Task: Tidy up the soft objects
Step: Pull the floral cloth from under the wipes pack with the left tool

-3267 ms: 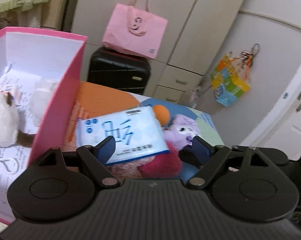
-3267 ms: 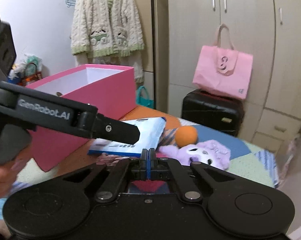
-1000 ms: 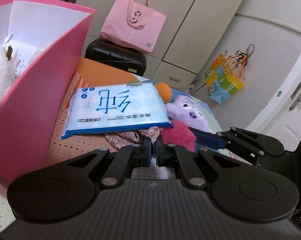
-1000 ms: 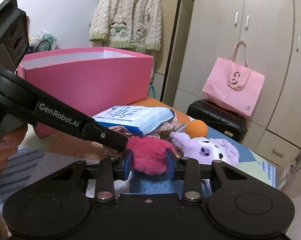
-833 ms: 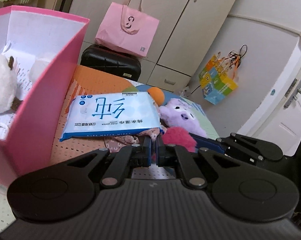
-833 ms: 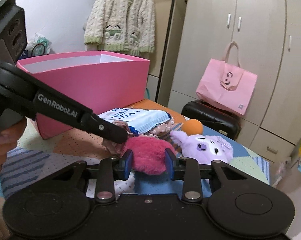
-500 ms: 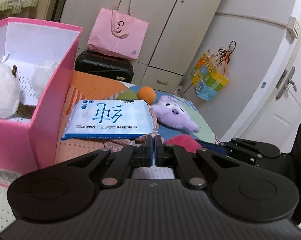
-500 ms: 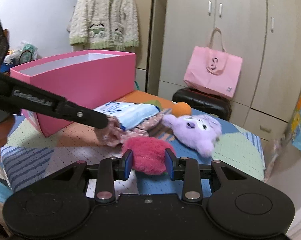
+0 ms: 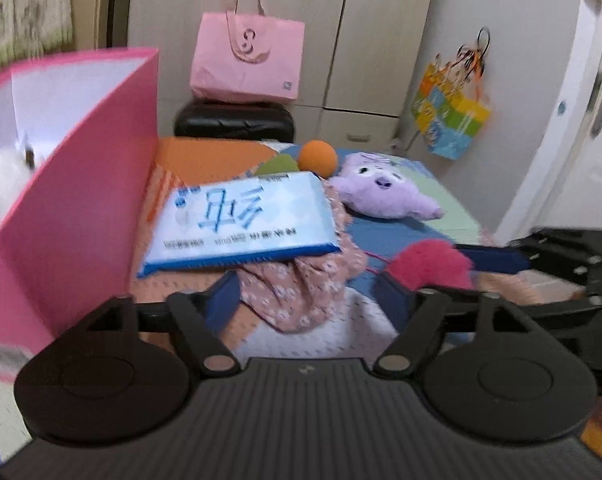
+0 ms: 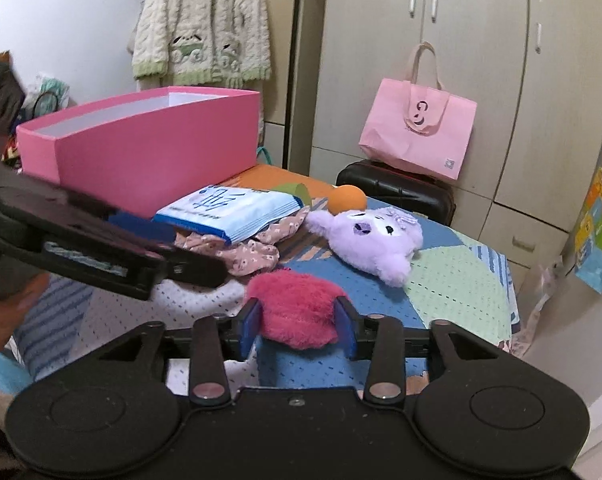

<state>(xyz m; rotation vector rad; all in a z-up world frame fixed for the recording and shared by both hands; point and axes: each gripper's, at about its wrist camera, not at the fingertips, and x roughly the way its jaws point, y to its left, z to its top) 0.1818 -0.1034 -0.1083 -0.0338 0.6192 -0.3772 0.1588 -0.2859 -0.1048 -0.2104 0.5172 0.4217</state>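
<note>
My right gripper (image 10: 297,322) is shut on a fuzzy red pom-pom (image 10: 295,308), held above the patterned bed cover; the pom-pom also shows in the left wrist view (image 9: 429,264). My left gripper (image 9: 305,300) is open, its fingers either side of a crumpled pink floral cloth (image 9: 301,284) that lies partly under a blue-and-white wipes pack (image 9: 241,220). A purple plush (image 10: 373,236) and an orange ball (image 10: 347,198) lie further back. The pink box (image 9: 81,184) at the left holds a white plush (image 9: 1,184).
A black suitcase (image 10: 397,190) with a pink tote bag (image 10: 419,128) on it stands beyond the bed, before wardrobe doors. A colourful bag (image 9: 449,120) hangs at the right. A knitted cardigan (image 10: 201,20) hangs behind the box.
My left gripper has opened and let go of the floral cloth. My right gripper has kept the red pom-pom and drawn back from the pile.
</note>
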